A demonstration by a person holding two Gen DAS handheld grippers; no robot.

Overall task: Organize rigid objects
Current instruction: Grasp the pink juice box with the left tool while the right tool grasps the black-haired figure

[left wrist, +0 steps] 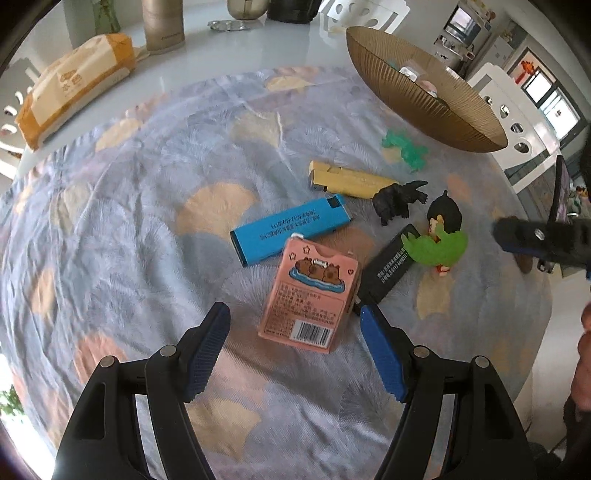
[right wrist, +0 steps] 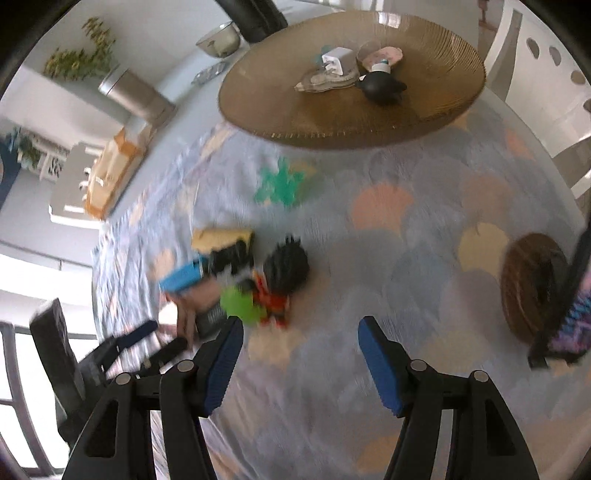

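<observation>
My left gripper (left wrist: 295, 332) hangs with jaws open over the pink carton (left wrist: 310, 291), which lies between them on the floral cloth (left wrist: 147, 221), untouched. At its 1 o'clock sit the blue box (left wrist: 288, 230) and yellow box (left wrist: 351, 181). My right gripper (right wrist: 301, 354) is open, empty; the brown bowl (right wrist: 443, 107) lies at 12 o'clock

a home, most likely a dining room. a round white surface (left wrist: 229, 48) carries a grey-blue cloth printed with ginkgo leaves (left wrist: 147, 206), and around the cloth stand a ribbed brown bowl (left wrist: 424, 96), an orange pack of tissues (left wrist: 70, 85) and a tall beige canister (left wrist: 162, 22). white chairs with oval cut-outs (left wrist: 513, 110) wait behind the bowl, with windows and potted greenery (right wrist: 79, 55) further back.
</observation>
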